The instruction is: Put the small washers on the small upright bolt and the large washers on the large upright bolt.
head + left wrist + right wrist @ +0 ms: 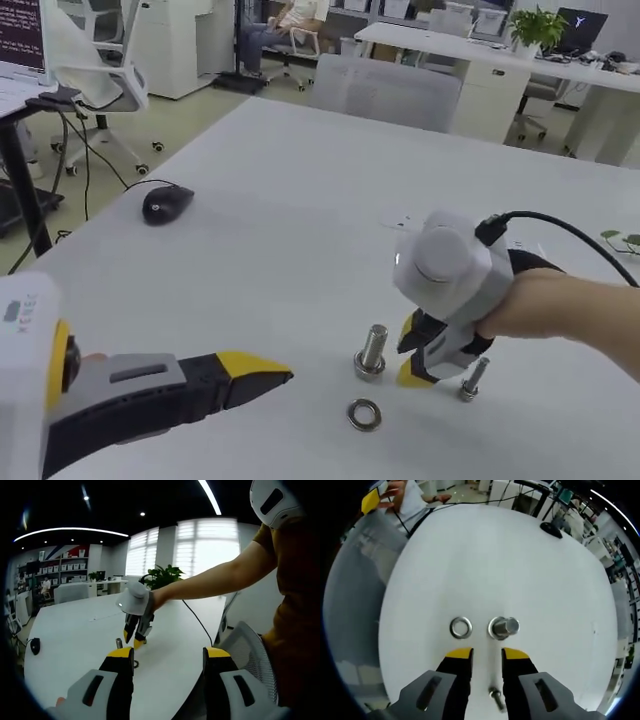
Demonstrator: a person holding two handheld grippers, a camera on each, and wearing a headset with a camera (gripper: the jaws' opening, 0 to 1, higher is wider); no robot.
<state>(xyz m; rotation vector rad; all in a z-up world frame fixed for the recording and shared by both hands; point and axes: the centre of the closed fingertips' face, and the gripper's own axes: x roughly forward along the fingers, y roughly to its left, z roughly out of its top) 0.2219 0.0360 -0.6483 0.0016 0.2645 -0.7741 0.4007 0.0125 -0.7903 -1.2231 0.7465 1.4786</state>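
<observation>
White tabletop [300, 190] stretched wide and bare across an office. Its left edge curved past a black mouse [167, 204], and its far edge met a grey chair back [385, 95]. Near the front of the table, a large bolt [371, 352] stood upright. A large washer [364, 413] lay flat on the table just on the person's side of it, not touching it. A small bolt [472, 378] stood just to the right. The right gripper [410, 352], held in a hand reaching in from the right, pointed down between the two bolts, close beside the large one. Its own view showed the yellow-tipped jaws slightly parted with nothing between them, and the washer and large bolt lay just ahead of the tips. The left gripper [272, 375] hovered low at the front left, well apart from the bolts, with bare table between. In its own view its jaws stood wide apart and empty.
</observation>
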